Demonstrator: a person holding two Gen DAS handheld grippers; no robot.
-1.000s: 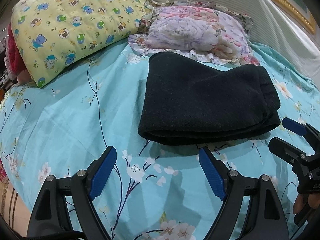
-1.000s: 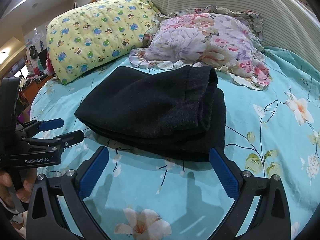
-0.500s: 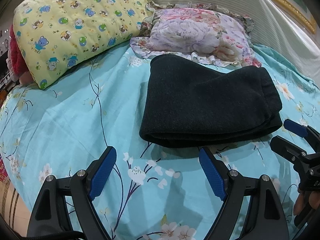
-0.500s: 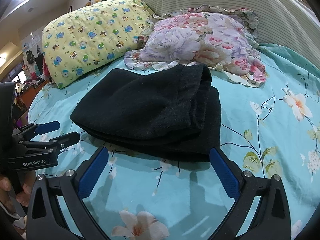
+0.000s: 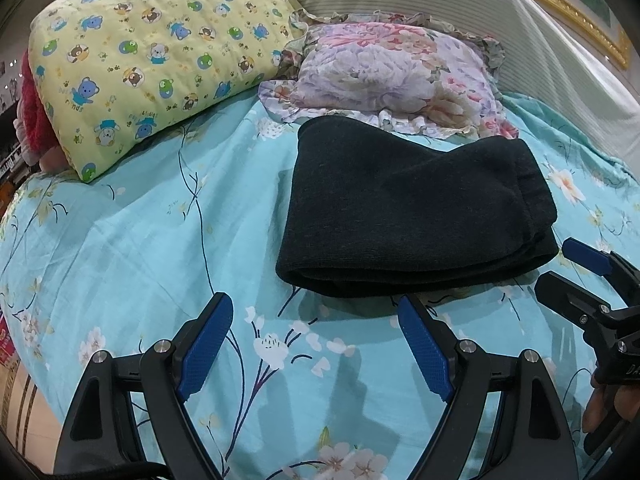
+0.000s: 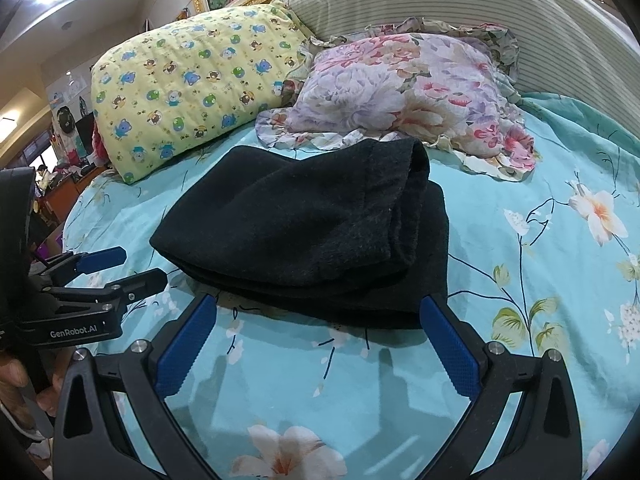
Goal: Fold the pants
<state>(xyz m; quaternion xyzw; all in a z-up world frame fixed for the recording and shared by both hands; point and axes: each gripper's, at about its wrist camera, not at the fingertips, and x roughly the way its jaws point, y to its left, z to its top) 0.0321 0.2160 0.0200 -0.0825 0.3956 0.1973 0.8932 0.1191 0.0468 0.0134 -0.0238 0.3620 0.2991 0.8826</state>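
Note:
The black pants (image 5: pixel 408 212) lie folded into a thick stack on the turquoise flowered bedsheet (image 5: pixel 140 240), just in front of the pillows. They also show in the right wrist view (image 6: pixel 312 232). My left gripper (image 5: pixel 316 312) is open and empty, a short way in front of the stack's near left corner. My right gripper (image 6: pixel 316 312) is open and empty, just in front of the stack's near edge. Each gripper shows in the other's view: the right one (image 5: pixel 560 264) at the stack's right, the left one (image 6: pixel 136 266) at its left.
A yellow cartoon-print pillow (image 5: pixel 152 60) and a floral ruffled pillow (image 5: pixel 396 80) lie behind the pants. A striped headboard cushion (image 5: pixel 480 20) rises at the back. The bed's left edge (image 5: pixel 16 368) drops off near my left gripper. The sheet (image 6: pixel 560 240) stretches right of the pants.
Both grippers have drawn back slightly from the folded pants and tilted a little. The pants have not moved. Both grippers stay open.

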